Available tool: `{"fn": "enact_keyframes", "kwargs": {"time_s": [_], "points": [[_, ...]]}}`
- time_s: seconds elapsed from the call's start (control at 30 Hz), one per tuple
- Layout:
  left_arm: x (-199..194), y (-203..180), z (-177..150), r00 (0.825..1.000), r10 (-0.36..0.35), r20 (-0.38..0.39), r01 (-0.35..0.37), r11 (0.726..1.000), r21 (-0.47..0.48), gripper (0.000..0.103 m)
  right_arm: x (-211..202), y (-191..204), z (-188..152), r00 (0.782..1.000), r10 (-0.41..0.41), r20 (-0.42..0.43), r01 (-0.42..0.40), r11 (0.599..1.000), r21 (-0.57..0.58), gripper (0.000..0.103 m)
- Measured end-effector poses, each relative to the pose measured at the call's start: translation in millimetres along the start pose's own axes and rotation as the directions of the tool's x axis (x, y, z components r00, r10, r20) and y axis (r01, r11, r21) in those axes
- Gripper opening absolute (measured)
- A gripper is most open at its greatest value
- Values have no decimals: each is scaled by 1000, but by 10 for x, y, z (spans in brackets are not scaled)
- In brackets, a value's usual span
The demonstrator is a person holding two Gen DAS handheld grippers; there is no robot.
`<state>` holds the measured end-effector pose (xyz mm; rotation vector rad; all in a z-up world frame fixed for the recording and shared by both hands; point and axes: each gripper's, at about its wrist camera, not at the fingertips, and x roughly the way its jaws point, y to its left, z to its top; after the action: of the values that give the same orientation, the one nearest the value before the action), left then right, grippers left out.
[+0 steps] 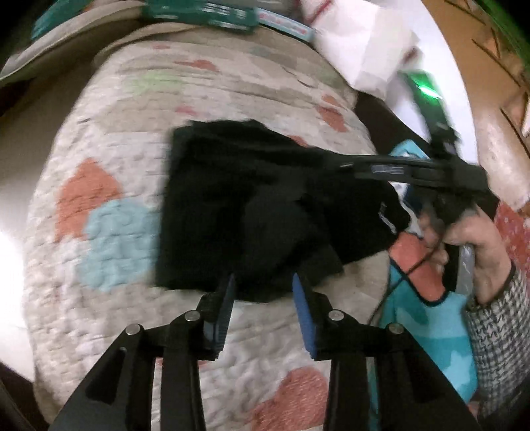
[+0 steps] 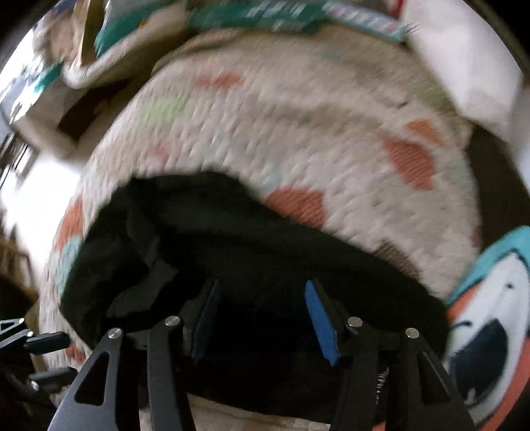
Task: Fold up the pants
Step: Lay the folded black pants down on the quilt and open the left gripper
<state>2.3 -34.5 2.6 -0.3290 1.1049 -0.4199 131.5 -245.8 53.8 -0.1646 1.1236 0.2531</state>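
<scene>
two grippers, one garment, one padded surface; both views blurred

item 1: pants (image 1: 238,205), black, lying in a folded, bunched heap on the quilt (image 1: 109,139), roughly mid-surface. in the left wrist view the heap reads as a squarish block with a looser flap toward the right side; in the right wrist view the same dark cloth (image 2: 251,238) fills the lower half of the frame, with creased folds at its left end

item 2: left gripper (image 1: 263,298), jaws parted, blue pads facing each other across a gap, nothing between them. tips sit at the near edge of the pants; contact with the cloth cannot be told

item 3: right gripper (image 2: 261,298), jaws standing wide apart, blue pad visible on the right finger, dark pad on the left. black cloth lies under and behind the gap; no pinch on it is visible. from the left wrist view this tool (image 1: 397,170) appears side-on over the right part of the pants, held by a hand (image 1: 470,242) in a checked sleeve (image 1: 500,335)

item 4: quilt, off-white, stitched texture, with coral, pale blue and light green patches

item 5: teal and coral fabric (image 1: 427,298) with a cartoon print, at the right edge of the quilt, just beside the pants

item 6: teal boxes (image 1: 205,15), far edge of the surface, too smeared to read
</scene>
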Motion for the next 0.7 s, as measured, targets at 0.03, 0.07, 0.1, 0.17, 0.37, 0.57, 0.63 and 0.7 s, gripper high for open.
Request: {"fn": "enact_keyframes", "kwargs": {"time_s": [0.03,0.07,0.1,0.17,0.37,0.57,0.63,0.7], "points": [[-62,139,10,1000,16,15,-16,999,-41,35,-47,-1,11,999,31,24,-32,999,17,58],[-89,239,24,999,32,24,-30,997,-77,35,-113,43,29,992,115,52,-118,992,44,58],[-105,376,51,998,53,31,-49,990,-129,35,-126,92,41,985,163,59,-166,985,54,58],[-120,606,104,996,85,36,-76,973,-219,35,-84,231,23,973,225,45,-228,972,54,58],[-4,734,213,991,130,31,-118,960,-256,36,425,415,-239,982,120,-143,-122,992,-7,51],[290,718,280,994,106,4,-102,964,-246,38,397,279,-221,987,-25,-158,29,999,18,55],[361,748,290,997,82,4,-78,961,-265,39,262,384,-73,995,5,-96,-6,1000,-9,57],[413,762,288,999,51,15,-45,958,-283,42,235,455,95,992,91,-84,-91,996,8,61]]}}
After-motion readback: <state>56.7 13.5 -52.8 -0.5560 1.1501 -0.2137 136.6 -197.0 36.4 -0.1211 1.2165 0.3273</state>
